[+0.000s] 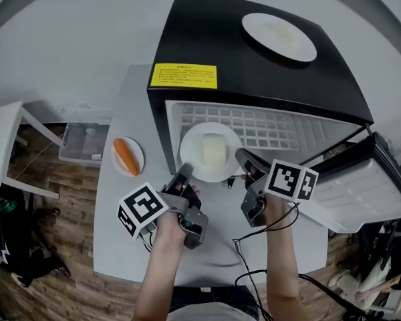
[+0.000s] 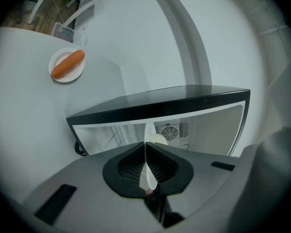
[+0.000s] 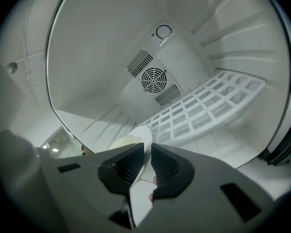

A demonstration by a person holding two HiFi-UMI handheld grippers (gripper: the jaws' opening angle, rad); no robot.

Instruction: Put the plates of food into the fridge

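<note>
Pinching the rim of the plate [image 1: 195, 146] at frame centre between nearly shut jaws of left gripper [image 1: 186, 172] and right gripper [image 1: 244, 158]; keeping it level, matching both hands, sliding onto the shelf [image 1: 267, 127] of the fridge [image 1: 254, 65].

Yellow label [image 1: 184, 75] on fridge [image 1: 237, 59]: unreadable

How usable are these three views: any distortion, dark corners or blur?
Head view: strong fisheye bows the fridge, but evenly lit and sharp. Left gripper view: dark corners, soft close-up jaws, carrot clear. Right gripper view: dark corners, wire shelf curved, fridge interior bright without glare.
</note>
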